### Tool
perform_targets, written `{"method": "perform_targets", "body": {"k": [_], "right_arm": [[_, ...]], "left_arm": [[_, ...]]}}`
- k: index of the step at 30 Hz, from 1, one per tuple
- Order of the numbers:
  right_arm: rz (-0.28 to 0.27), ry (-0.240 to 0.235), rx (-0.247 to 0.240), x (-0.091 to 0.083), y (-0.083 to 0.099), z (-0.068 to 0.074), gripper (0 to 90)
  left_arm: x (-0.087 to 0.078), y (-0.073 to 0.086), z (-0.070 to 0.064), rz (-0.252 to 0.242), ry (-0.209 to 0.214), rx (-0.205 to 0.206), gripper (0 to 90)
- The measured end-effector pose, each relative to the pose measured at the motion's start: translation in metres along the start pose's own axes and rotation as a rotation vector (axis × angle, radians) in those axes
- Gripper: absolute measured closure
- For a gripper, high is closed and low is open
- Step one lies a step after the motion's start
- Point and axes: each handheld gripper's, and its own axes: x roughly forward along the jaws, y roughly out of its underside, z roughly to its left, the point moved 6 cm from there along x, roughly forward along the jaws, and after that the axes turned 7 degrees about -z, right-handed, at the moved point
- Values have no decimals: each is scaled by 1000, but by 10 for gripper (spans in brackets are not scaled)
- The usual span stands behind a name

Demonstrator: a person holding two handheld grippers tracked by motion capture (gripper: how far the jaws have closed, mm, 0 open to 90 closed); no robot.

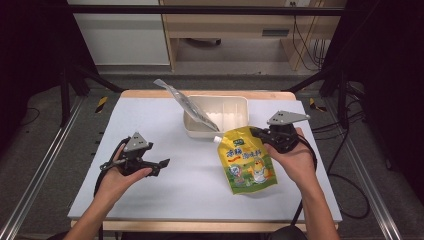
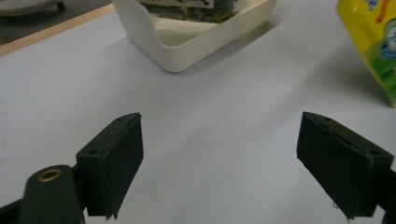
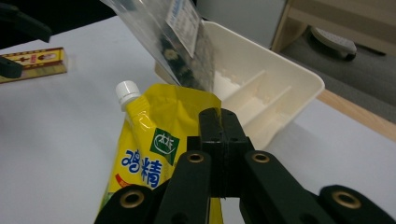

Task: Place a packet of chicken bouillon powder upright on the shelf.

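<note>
- Right gripper (image 1: 260, 134): jaws pinched together on the top edge of the yellow spout pouch (image 1: 247, 160), near its upper right corner, away from the white cap (image 3: 127, 91).
- Pouch lies flat on the table (image 1: 165, 195), body trailing back toward the person from the jaws; cream tray (image 1: 240, 107) sits just ahead of the jaw tips, with a clear bag (image 1: 192, 106) leaning in it.
- Left gripper (image 1: 159, 164): jaws wide apart, nothing between them, well off to the side of the pouch.
- Handling guess: soft foil laminate, filled, so it is likely to sag and swing under a corner pinch; the film looks slick.
- Best hold: the flat sealed top seam or beside the stiff spout, not the bulging belly.
- The left could support the bottom edge.
</note>
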Motion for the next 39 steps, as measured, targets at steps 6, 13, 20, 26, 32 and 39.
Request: {"method": "perform_targets", "body": {"k": [6,13,20,26,32,39], "right_arm": [[-9,-36,-61,6,-20,19,900],[-29,-91,-89,14,-34,35,900],[-58,-147,-101,18,-45,51,900],[-58,-180,-122,23,-49,63,900],[-70,-216,-123,28,-54,75,900],[-83,-273,-130,36,-58,89,900]], "left_arm": [[-3,-23,-9,-4,56,38,177],[0,-44,-18,-3,103,87,200],[5,-59,-25,13,124,148,207],[8,-63,-26,15,131,158,217],[11,-63,-25,23,130,166,216],[12,-64,-21,37,126,184,209]]}}
